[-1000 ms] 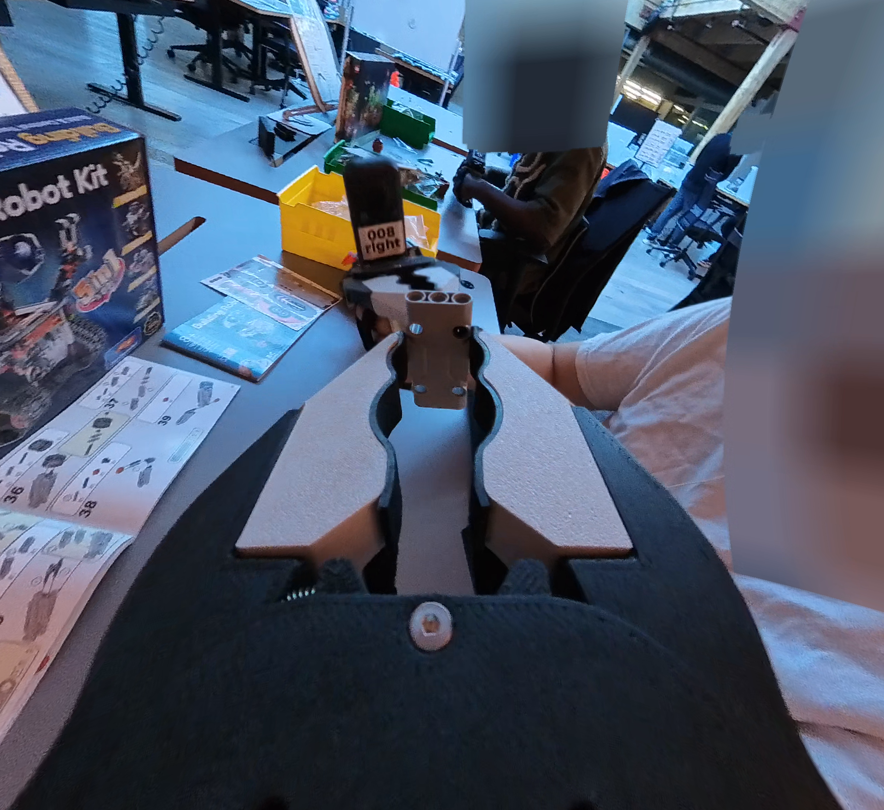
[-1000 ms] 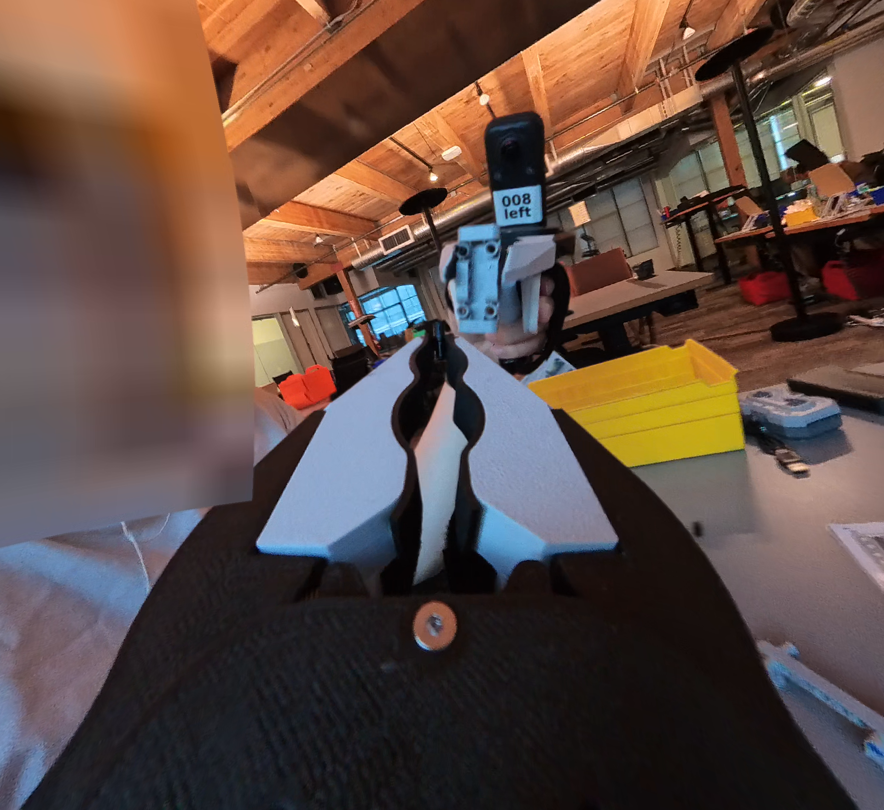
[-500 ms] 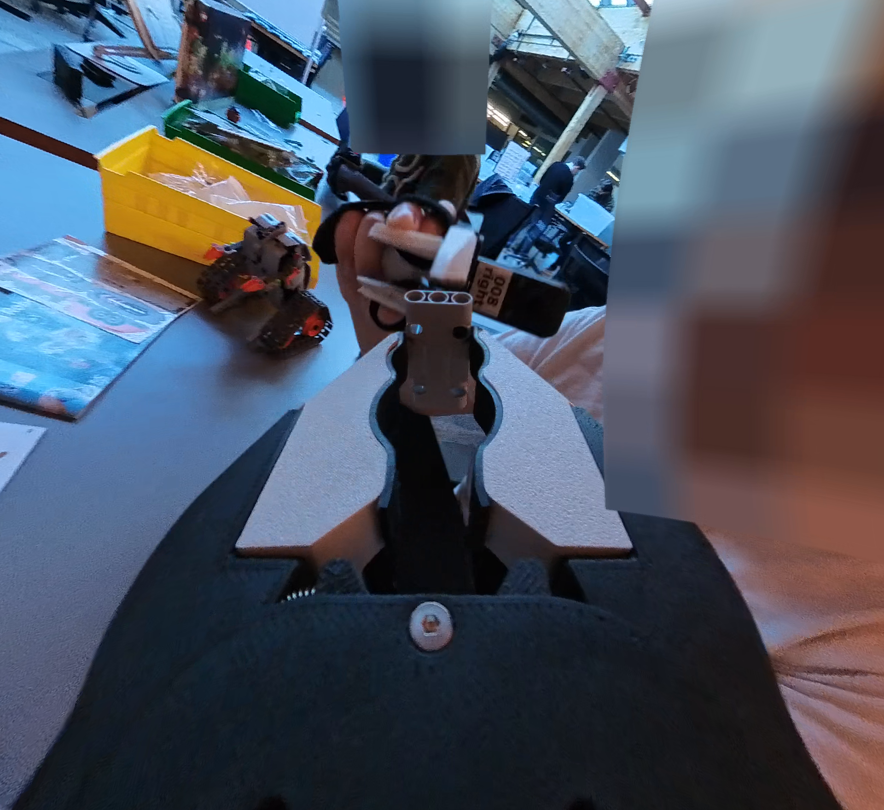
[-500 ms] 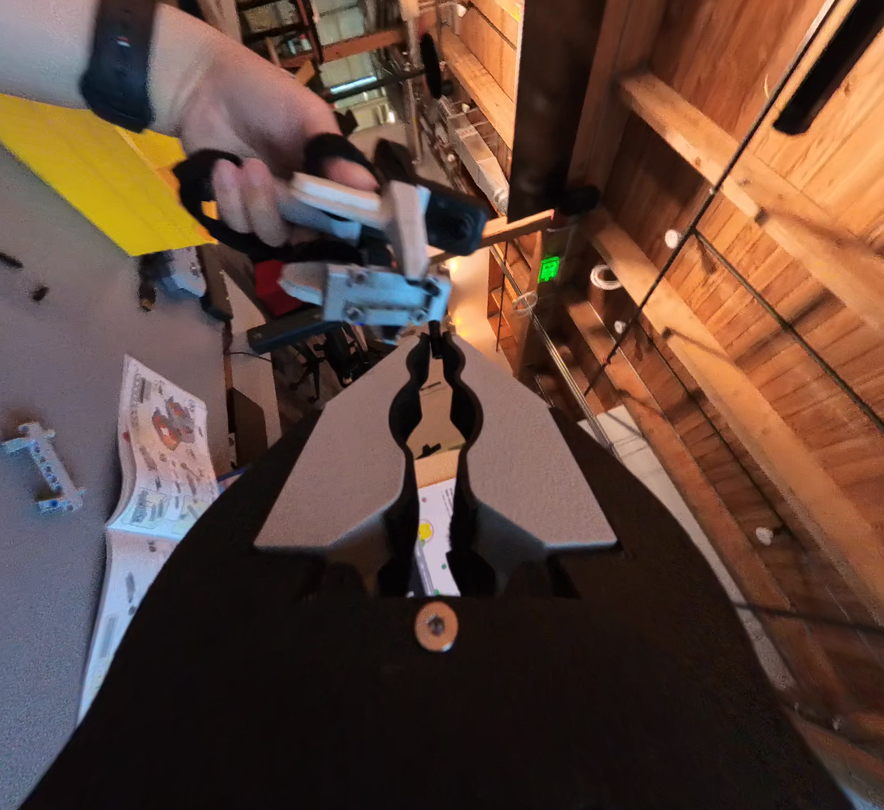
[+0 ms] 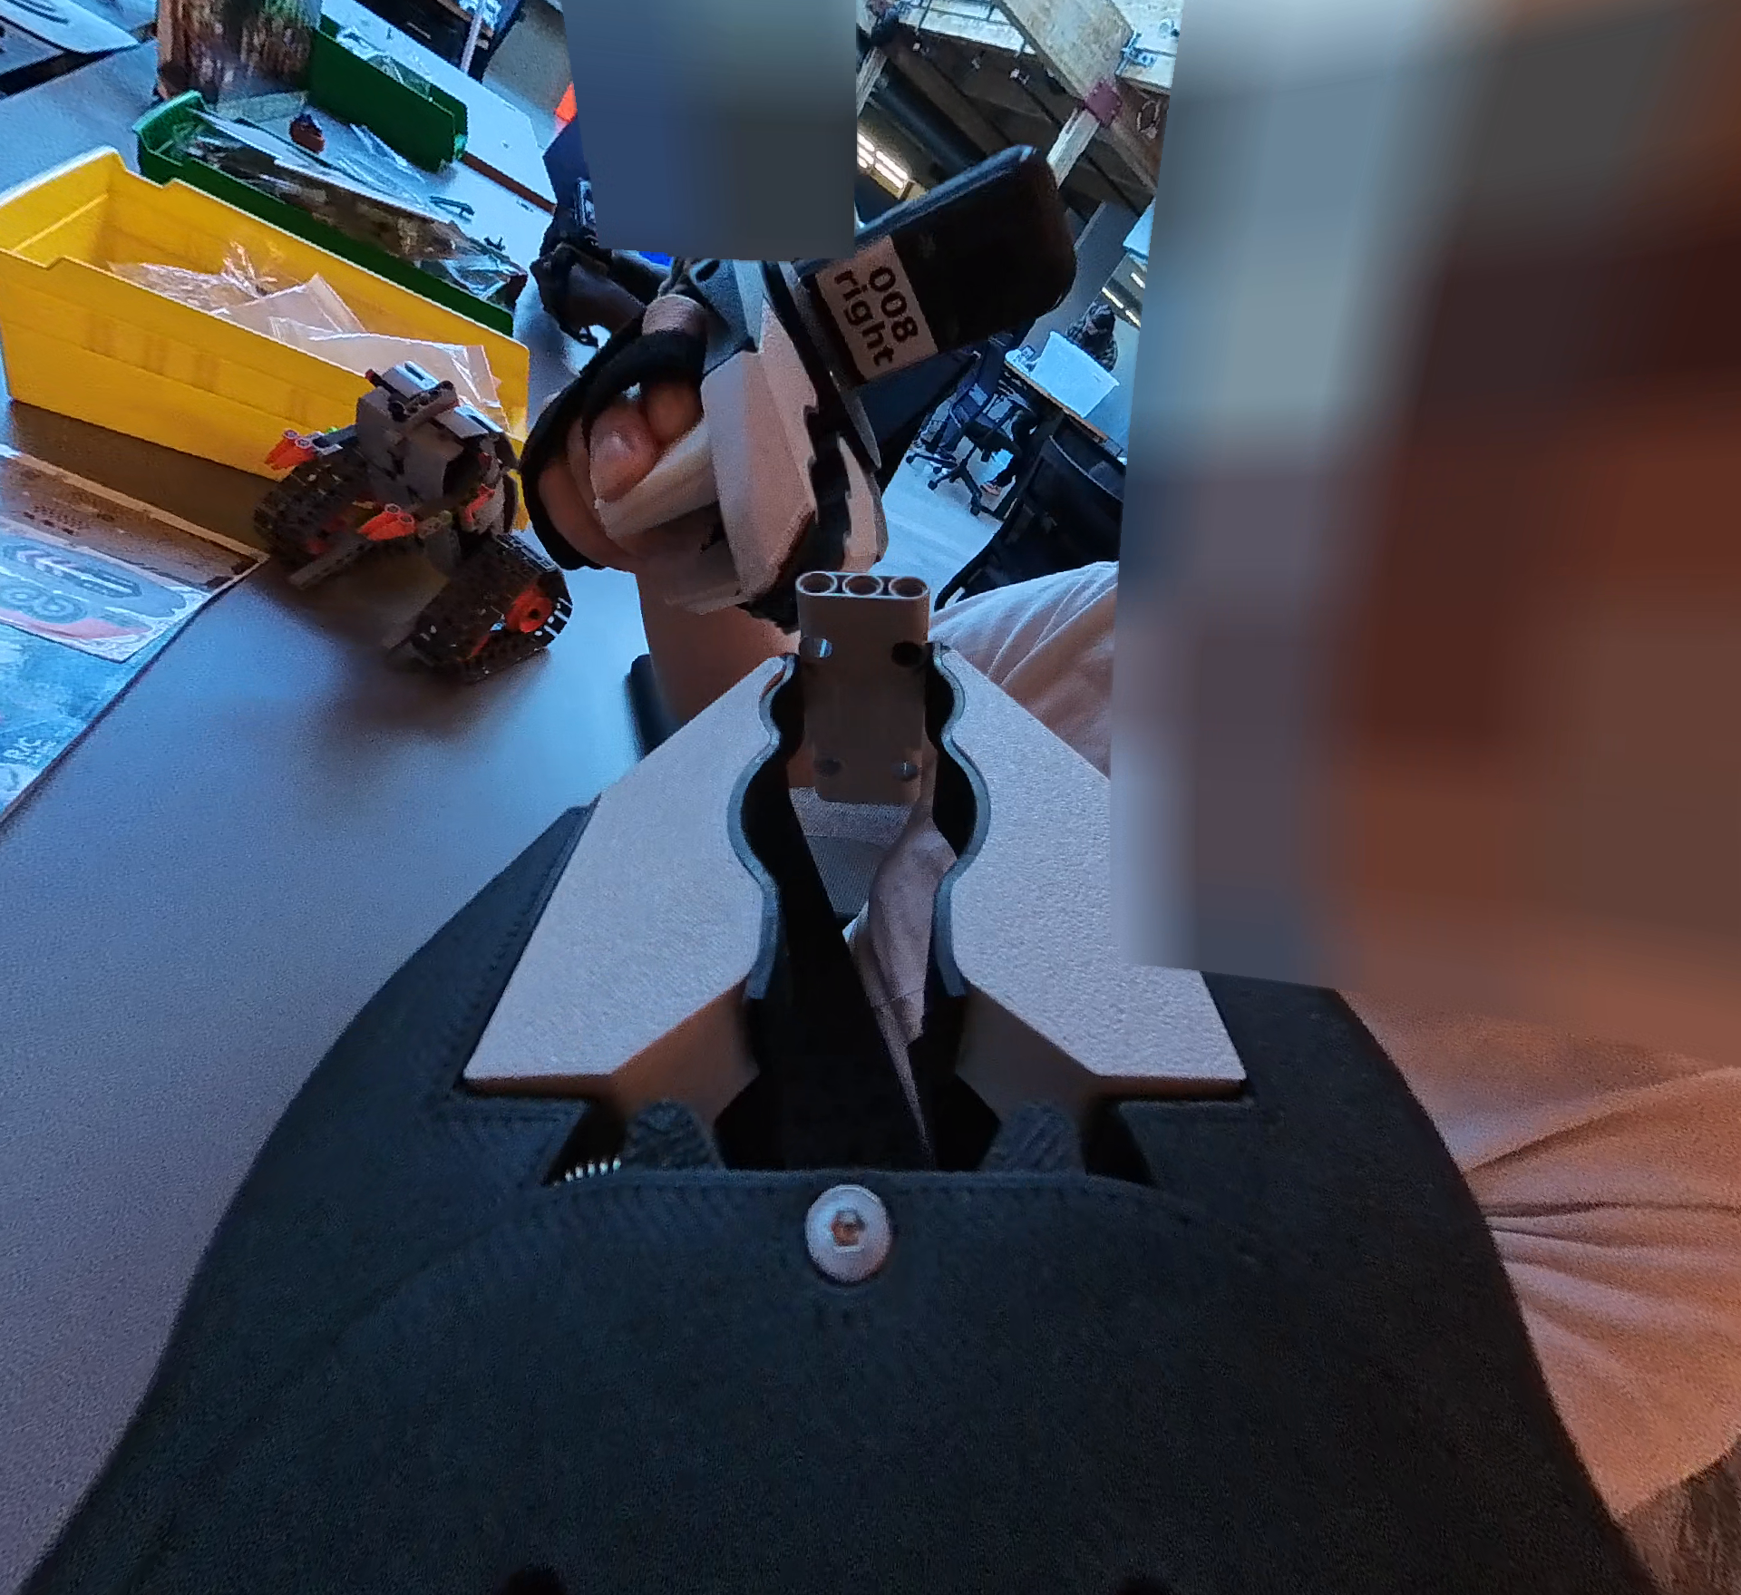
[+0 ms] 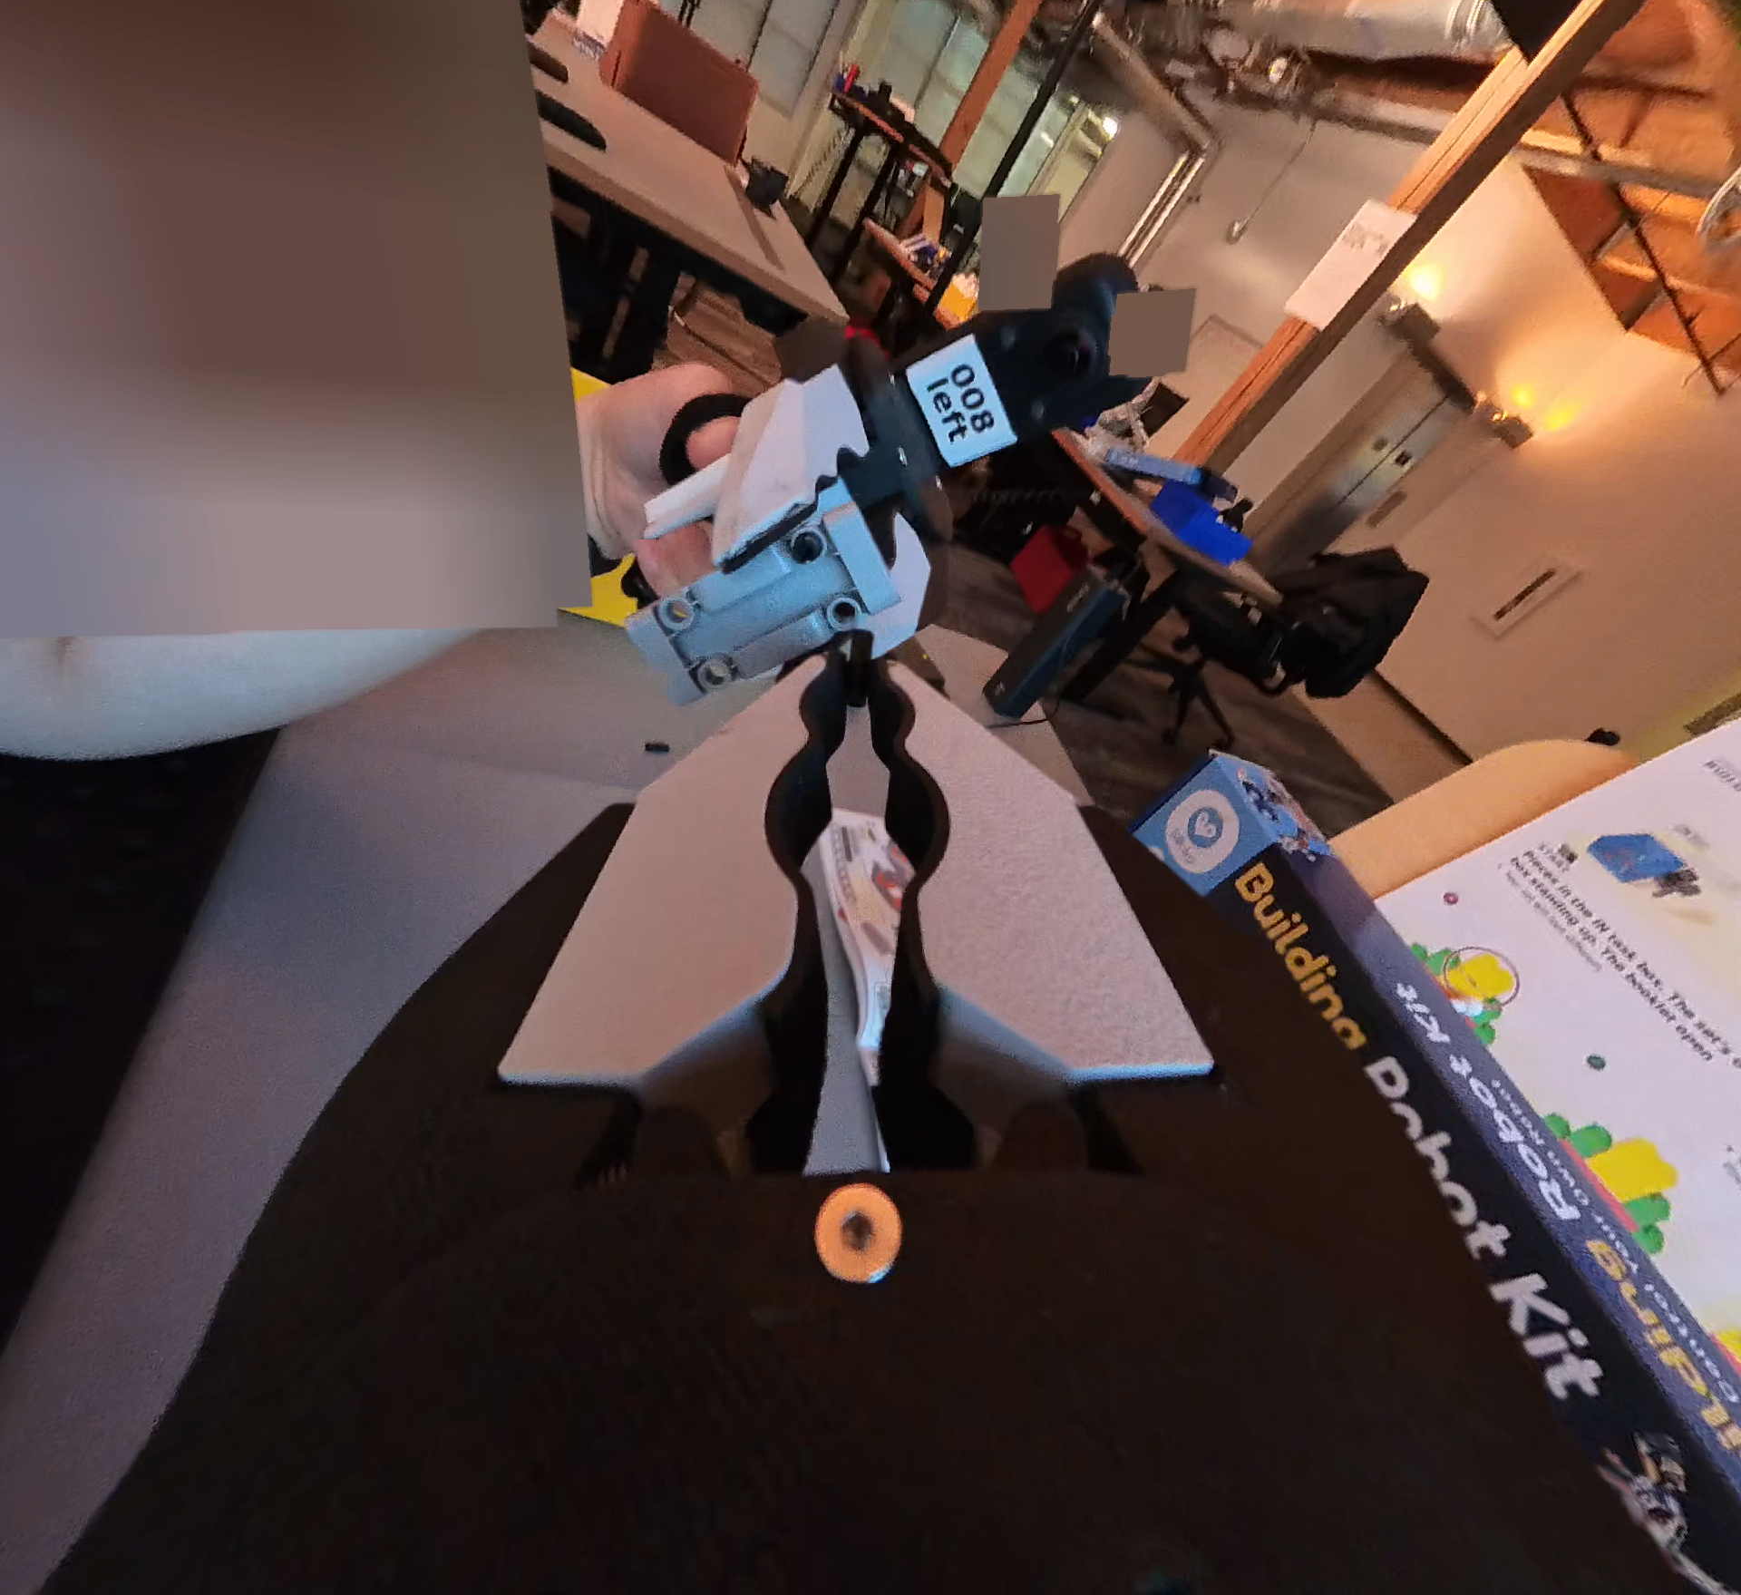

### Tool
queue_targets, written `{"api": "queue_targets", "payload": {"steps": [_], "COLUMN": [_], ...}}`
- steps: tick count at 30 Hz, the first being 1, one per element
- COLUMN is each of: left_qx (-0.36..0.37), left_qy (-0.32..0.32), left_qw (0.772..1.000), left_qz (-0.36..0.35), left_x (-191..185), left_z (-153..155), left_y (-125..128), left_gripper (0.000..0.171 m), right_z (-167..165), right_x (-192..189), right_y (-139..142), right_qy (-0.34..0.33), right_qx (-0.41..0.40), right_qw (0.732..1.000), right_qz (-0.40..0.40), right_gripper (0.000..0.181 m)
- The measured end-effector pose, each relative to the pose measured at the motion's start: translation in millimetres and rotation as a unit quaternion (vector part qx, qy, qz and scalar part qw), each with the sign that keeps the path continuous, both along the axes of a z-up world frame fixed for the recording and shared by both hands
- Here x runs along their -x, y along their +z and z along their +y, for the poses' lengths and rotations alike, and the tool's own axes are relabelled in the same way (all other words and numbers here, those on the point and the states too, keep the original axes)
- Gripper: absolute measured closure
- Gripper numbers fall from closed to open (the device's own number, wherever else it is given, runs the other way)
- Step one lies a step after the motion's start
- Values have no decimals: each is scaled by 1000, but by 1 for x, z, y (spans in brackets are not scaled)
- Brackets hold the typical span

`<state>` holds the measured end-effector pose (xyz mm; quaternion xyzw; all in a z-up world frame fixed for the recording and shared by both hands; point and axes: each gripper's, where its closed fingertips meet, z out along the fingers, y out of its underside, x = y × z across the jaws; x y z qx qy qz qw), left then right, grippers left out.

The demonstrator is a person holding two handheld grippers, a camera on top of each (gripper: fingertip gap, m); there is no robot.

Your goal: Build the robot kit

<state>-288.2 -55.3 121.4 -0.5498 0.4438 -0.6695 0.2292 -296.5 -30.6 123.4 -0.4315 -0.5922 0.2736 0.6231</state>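
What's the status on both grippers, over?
Left gripper shut on grey block, held off the table. Right gripper shut on small black pin, tip at the block. Nothing between them.

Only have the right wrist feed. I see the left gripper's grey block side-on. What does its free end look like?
Observer: In the left wrist view the grey block, clamped in the left gripper, shows three round holes in a row on its free end.
Operator: OK. My right gripper pinches a small black pin right by it. What else is around?
Observer: A black tracked toy vehicle with orange parts stands on the dark table.
Operator: Near what?
Observer: Just in front of a yellow bin holding clear plastic bags.
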Motion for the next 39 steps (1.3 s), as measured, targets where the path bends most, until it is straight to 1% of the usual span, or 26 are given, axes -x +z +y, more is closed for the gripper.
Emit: {"api": "queue_targets", "payload": {"steps": [1,7,9,15,19,23,26,28,32,35,37,39], "left_qx": [-2,-6,-4,-11,-35,-91,-131,-136,-114,-97,-89,-79], "left_qy": [-1,5,6,19,43,78,96,101,115,130,141,171], "left_qw": [1000,1000,1000,999,995,982,970,968,969,964,960,955], "left_qz": [5,15,17,45,82,144,179,185,188,212,226,229], "left_x": [-1,-2,-2,-6,-6,-4,-1,0,2,6,15,29], "left_z": [0,0,1,6,10,15,16,17,24,32,36,43], "left_y": [-1,-4,-5,-15,-26,-42,-49,-50,-53,-62,-67,-66], "left_gripper": [149,149,149,149,149,148,148,148,148,148,148,148], "right_z": [0,0,-3,0,5,7,8,9,18,25,36,41], "right_x": [0,-3,-2,0,1,3,5,7,9,12,15,24], "right_y": [-1,-1,-6,-14,-23,-36,-41,-42,-45,-54,-58,-76], "right_qy": [3,11,20,12,-10,-21,-29,-35,-65,-92,-119,-112], "right_qx": [6,29,39,39,36,40,20,3,-59,-120,-167,-221], "right_qw": [1000,999,999,998,997,993,992,992,988,977,968,958], "right_qz": [-3,-5,-19,-39,-71,-107,-121,-123,-129,-151,-146,-143], "right_gripper": [178,178,178,178,178,178,178,178,177,177,177,178]}}
